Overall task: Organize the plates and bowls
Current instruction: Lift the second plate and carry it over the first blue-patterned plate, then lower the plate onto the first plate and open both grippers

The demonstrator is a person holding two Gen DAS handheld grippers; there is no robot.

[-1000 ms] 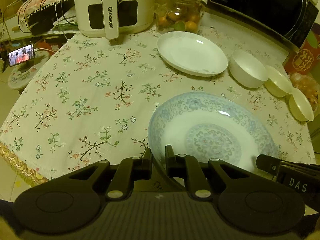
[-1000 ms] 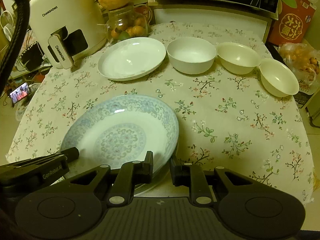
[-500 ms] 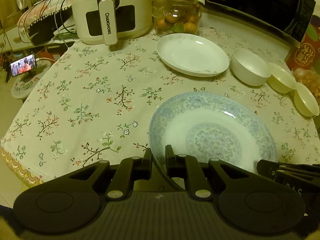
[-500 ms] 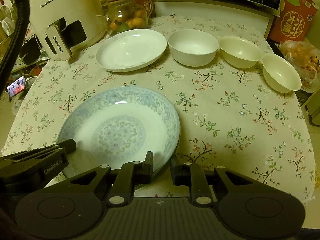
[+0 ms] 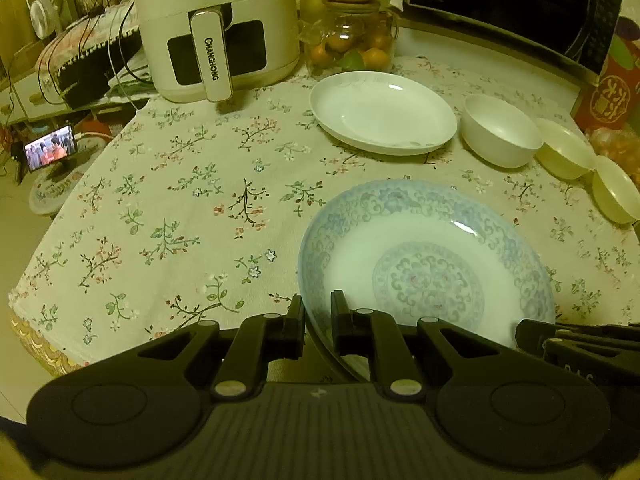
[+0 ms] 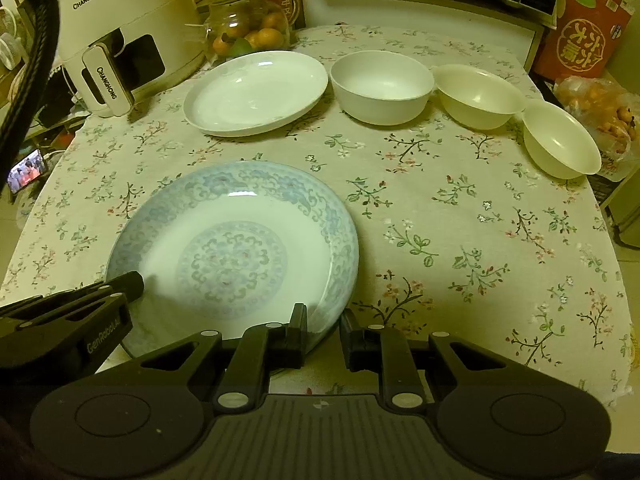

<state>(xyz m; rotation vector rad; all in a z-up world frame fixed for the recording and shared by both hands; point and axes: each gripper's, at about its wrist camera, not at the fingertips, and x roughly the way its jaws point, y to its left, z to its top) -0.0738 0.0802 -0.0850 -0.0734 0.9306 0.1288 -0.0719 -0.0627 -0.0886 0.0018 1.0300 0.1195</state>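
A blue-patterned plate [image 5: 428, 276] [image 6: 232, 248] is held above the flowered tablecloth, near the table's front edge. My left gripper [image 5: 318, 316] is shut on its left rim, and my right gripper [image 6: 323, 322] is shut on its right rim. Each gripper shows in the other's view, the right gripper [image 5: 576, 344] at the plate's right and the left gripper [image 6: 80, 300] at its left. Farther back lies a plain white plate [image 5: 382, 112] [image 6: 256, 92]. To its right stand a white bowl [image 6: 382, 86] [image 5: 500, 130] and two cream bowls [image 6: 478, 96] [image 6: 560, 144].
A white air fryer [image 5: 216, 28] [image 6: 120, 36] stands at the back left, a glass jar of fruit [image 6: 250, 28] behind the white plate, a microwave [image 5: 508, 4] at the back right. A red box [image 6: 584, 28] and a bag of fruit [image 6: 600, 116] sit at the right edge.
The blue-patterned plate has come a little farther over the table in both grippers, and the white plate and bowls look nearer. Both grips are unchanged.
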